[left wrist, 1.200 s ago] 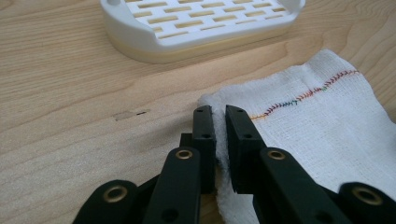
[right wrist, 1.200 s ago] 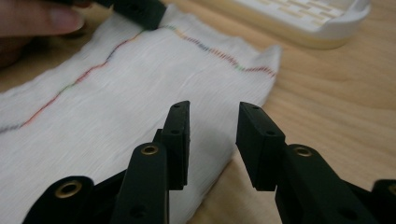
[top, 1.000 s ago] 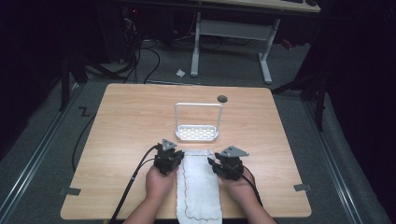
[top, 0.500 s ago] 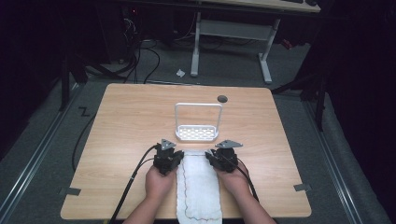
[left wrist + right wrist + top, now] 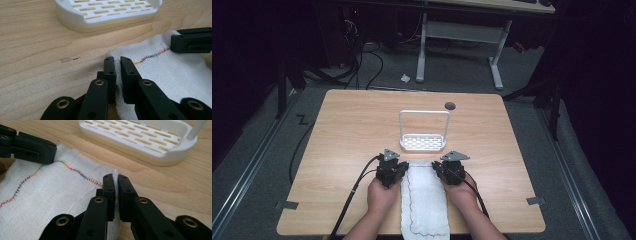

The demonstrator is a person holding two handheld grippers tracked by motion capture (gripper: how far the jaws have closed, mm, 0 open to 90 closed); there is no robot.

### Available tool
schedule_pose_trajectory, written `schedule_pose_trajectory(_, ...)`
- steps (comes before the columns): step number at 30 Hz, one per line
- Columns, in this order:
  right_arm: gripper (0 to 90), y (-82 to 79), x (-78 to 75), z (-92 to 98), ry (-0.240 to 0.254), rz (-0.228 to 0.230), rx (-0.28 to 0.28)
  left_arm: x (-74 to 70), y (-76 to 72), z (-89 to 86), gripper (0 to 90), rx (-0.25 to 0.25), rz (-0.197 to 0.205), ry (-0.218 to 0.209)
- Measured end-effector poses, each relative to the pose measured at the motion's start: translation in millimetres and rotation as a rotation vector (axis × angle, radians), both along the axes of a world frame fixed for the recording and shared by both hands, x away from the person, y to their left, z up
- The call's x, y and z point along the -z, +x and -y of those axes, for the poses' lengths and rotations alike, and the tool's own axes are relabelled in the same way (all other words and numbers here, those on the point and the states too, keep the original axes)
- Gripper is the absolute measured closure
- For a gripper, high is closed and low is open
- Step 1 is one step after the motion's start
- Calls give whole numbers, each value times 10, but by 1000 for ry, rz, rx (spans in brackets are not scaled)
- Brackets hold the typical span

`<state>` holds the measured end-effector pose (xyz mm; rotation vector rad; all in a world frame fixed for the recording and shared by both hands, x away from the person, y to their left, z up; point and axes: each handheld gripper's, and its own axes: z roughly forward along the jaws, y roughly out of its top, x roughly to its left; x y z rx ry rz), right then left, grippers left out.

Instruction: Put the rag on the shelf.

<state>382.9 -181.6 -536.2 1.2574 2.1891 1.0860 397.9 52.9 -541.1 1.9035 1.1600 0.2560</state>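
Left hand pose: the left hand (image 5: 382, 194) enters from the bottom edge of the high view, forearm angled slightly inward, holding the left gripper (image 5: 398, 167) low over the wooden table (image 5: 342, 130).
Left gripper state: the 2 black jaws are pressed together on the near-left corner of the white cloth (image 5: 175, 72); a fold of fabric sits between the fingertips (image 5: 109, 65) in the left gripper view.
Right hand pose: the right hand (image 5: 461, 194) mirrors the left, forearm angled inward, with the right gripper (image 5: 437, 167) at the opposite side of the cloth.
Right gripper state: the jaws are clamped on the cloth's other top corner; in the right gripper view a thin ridge of fabric stands up between the 2 fingertips (image 5: 109, 183).
Cloth position: the white cloth lies flat between the 2 hands, its long side running toward the person and its near end reaching the table edge. A multicoloured stitched line (image 5: 75, 171) runs along it.
Rack position: a white slotted tray (image 5: 423, 142) with an upright wire frame stands just beyond the cloth's far edge, apart from it.
Table detail: 1 dark round hole (image 5: 450, 105) lies near the far edge.
Change from 1.0 s ago: the right gripper has moved inward from beside the cloth onto its corner; the left gripper, cloth and tray remain in place.
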Motion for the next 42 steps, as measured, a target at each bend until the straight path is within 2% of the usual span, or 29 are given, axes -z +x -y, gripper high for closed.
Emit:
schedule_pose_trajectory(4,862,-29,-32,2,14,26,3,-7,7,-25,837,4,-12,-22)
schedule_pose_trajectory(7,863,-59,-63,-1,20,51,7,-34,-20,-42,840,-1,10,-38)
schedule_pose_trajectory(9,862,-86,-86,-10,19,70,8,-62,-49,-50,841,-5,25,-70)
schedule_pose_trajectory(13,860,-143,-143,-11,17,115,-4,-142,-118,-47,840,-16,84,-85)
schedule_pose_trajectory(15,859,-157,-159,-7,22,126,-1,-163,-133,-45,840,-20,98,-91)
schedule_pose_trajectory(16,859,-185,-197,1,26,157,2,-206,-162,-39,841,-27,126,-105)
schedule_pose_trajectory(17,859,-185,-197,1,26,157,2,-206,-162,-39,841,-27,126,-105)
schedule_pose_trajectory(18,859,-206,-233,8,33,177,0,-247,-186,-23,841,-31,158,-106)
schedule_pose_trajectory(19,859,-206,-233,8,33,177,0,-247,-186,-23,841,-31,158,-106)
schedule_pose_trajectory(21,859,-226,-296,22,43,211,6,-307,-215,-11,841,-36,198,-117)
schedule_pose_trajectory(22,859,-226,-296,22,43,211,6,-307,-215,-11,841,-36,198,-117)
schedule_pose_trajectory(23,858,-246,-344,33,51,231,4,-353,-236,-1,842,-38,221,-125)
schedule_pose_trajectory(24,858,-246,-344,33,51,231,4,-353,-236,-1,842,-38,221,-125)
schedule_pose_trajectory(25,859,-275,-392,49,59,253,10,-406,-268,12,842,-29,248,-129)
schedule_pose_trajectory(26,859,-285,-410,56,64,258,12,-406,-268,12,842,-29,248,-129)
schedule_pose_trajectory(27,859,-300,-441,72,74,266,15,-466,-307,15,842,-22,283,-133)
schedule_pose_trajectory(30,859,-322,-493,85,94,274,18,-520,-329,18,843,-17,298,-146)
schedule_pose_trajectory(31,858,-343,-550,85,107,290,14,-547,-336,18,843,-13,305,-155)
schedule_pose_trajectory(35,859,-363,-658,79,125,317,20,-712,-345,22,844,-1,350,-161)
schedule_pose_trajectory(39,859,-359,-754,69,132,341,18,-849,-332,12,844,0,376,-176)
schedule_pose_trajectory(41,858,-334,-873,68,139,368,23,-953,-320,15,844,-3,404,-180)
schedule_pose_trajectory(42,858,-328,-916,67,142,377,28,-953,-320,15,844,-3,404,-180)
